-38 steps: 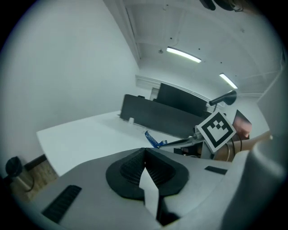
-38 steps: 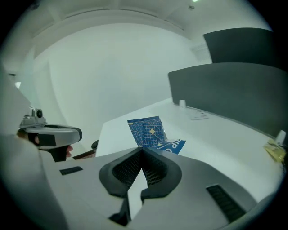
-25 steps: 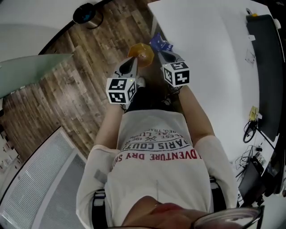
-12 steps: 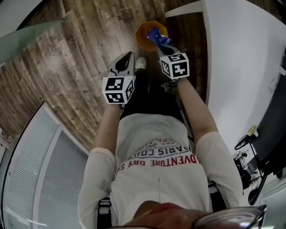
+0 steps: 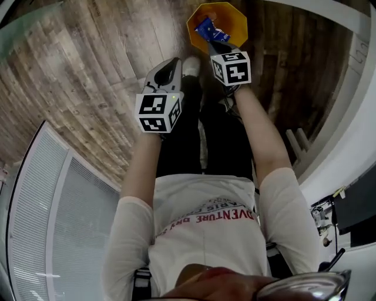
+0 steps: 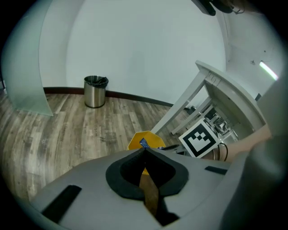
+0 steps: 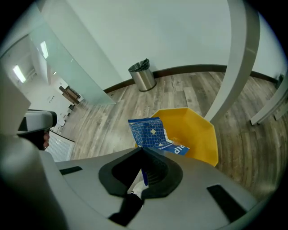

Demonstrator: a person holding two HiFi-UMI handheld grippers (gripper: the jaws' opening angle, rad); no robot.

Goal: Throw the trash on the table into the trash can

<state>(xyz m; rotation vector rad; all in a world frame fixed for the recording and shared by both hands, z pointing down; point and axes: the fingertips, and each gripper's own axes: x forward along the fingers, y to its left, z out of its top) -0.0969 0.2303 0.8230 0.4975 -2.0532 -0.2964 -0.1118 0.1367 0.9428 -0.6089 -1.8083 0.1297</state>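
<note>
A yellow trash can (image 5: 226, 14) stands on the wooden floor at the top of the head view. My right gripper (image 5: 218, 42) is shut on a blue patterned wrapper (image 5: 207, 27), which hangs over the can's open mouth. The right gripper view shows the wrapper (image 7: 150, 132) sticking out past the closed tips of the right gripper (image 7: 143, 149), with the can (image 7: 195, 130) just behind it. My left gripper (image 5: 174, 60) hangs to the left of the can, its jaws together with nothing in them. In the left gripper view the left gripper (image 6: 144, 150) points at the can (image 6: 153, 140).
A steel bin (image 6: 95, 91) stands by the far white wall, also visible as the steel bin (image 7: 142, 74) in the right gripper view. A white table (image 5: 346, 126) with its legs (image 7: 238, 58) rises at the right. The person's legs and a shoe (image 5: 191, 64) are below the grippers.
Both grippers have come down toward the floor. The yellow can has grown nearer and the wrapper now hangs over its mouth. The tabletop has slid out to the right.
</note>
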